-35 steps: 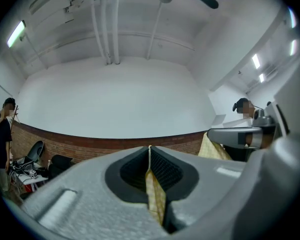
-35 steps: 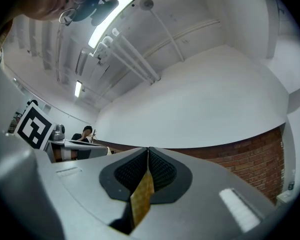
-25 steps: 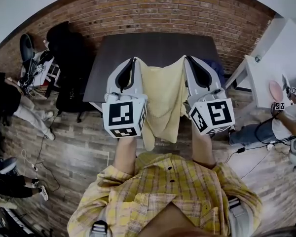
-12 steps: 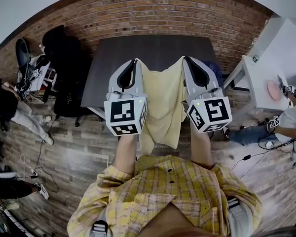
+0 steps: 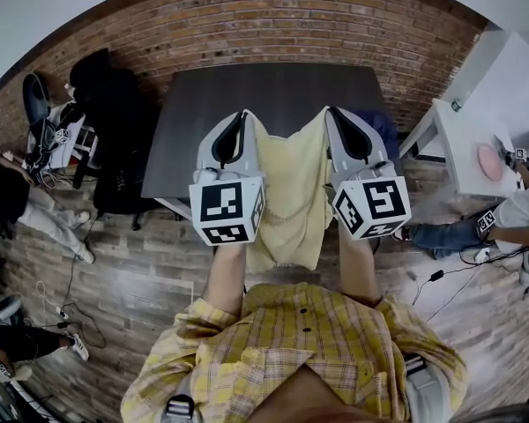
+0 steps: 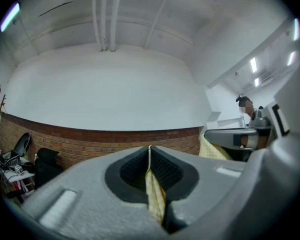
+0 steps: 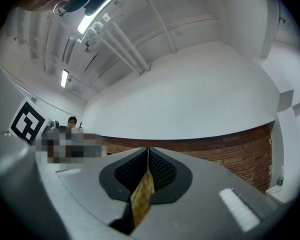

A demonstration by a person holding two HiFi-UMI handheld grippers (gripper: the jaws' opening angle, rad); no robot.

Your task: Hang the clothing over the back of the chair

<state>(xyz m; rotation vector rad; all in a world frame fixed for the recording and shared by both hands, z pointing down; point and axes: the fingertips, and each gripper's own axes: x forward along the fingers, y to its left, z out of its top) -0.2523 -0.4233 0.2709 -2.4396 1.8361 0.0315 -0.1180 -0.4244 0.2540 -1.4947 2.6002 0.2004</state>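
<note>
Head view: the near edge of the dark table (image 5: 264, 86) is hidden behind the yellow clothing (image 5: 291, 192), left gripper (image 5: 243, 115) and right gripper (image 5: 328, 113). Can't tell if the black heap (image 5: 115, 122) far left is a chair or bags. The person at right (image 5: 520, 214) is cut off by the frame. Gripper views show only a pinched strip of clothing.

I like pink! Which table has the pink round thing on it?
The white table at the right edge; the pink round thing lies on it. The dark table beyond the yellow garment shows nothing pink.
</note>
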